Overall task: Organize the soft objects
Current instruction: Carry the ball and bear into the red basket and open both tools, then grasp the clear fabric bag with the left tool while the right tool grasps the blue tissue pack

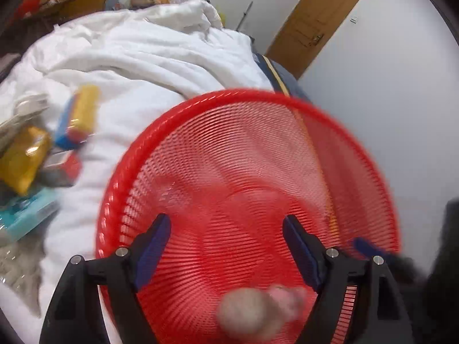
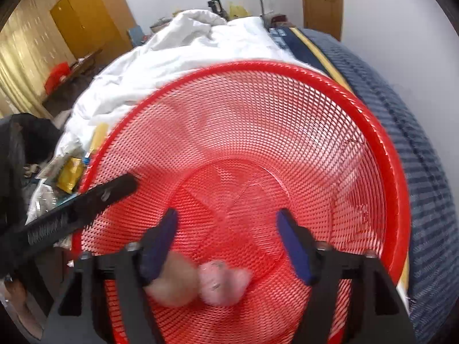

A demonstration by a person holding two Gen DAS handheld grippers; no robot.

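Left wrist view: the left gripper [image 1: 226, 243] hangs over the red mesh basket [image 1: 200, 106], its blue-padded jaws spread wide and gripping nothing. At about 6 o'clock, low in the basket, lie two blurred soft things, a beige plush ball [image 1: 243, 315] and a pink plush toy [image 1: 287, 295] touching it at its 2 o'clock side. At 9 o'clock from the basket, on the rumpled white duvet [image 1: 137, 51], sits a scatter of packets: a yellow pack [image 1: 23, 157], a yellow and blue pack [image 1: 79, 117] and a teal box [image 1: 25, 215]. A wooden door [image 1: 318, 20] stands at 1 o'clock.

In the right wrist view the right gripper [image 2: 226, 243] also stands released above the same basket, with nothing between its pads. The beige ball sits just under the left-hand finger at 7 o'clock, the pink toy beside it at 6 o'clock. The other gripper's black finger [image 2: 86, 203] reaches over the rim at 9 o'clock. A blue quilted mattress edge [image 2: 424, 172] runs past at 3 o'clock.
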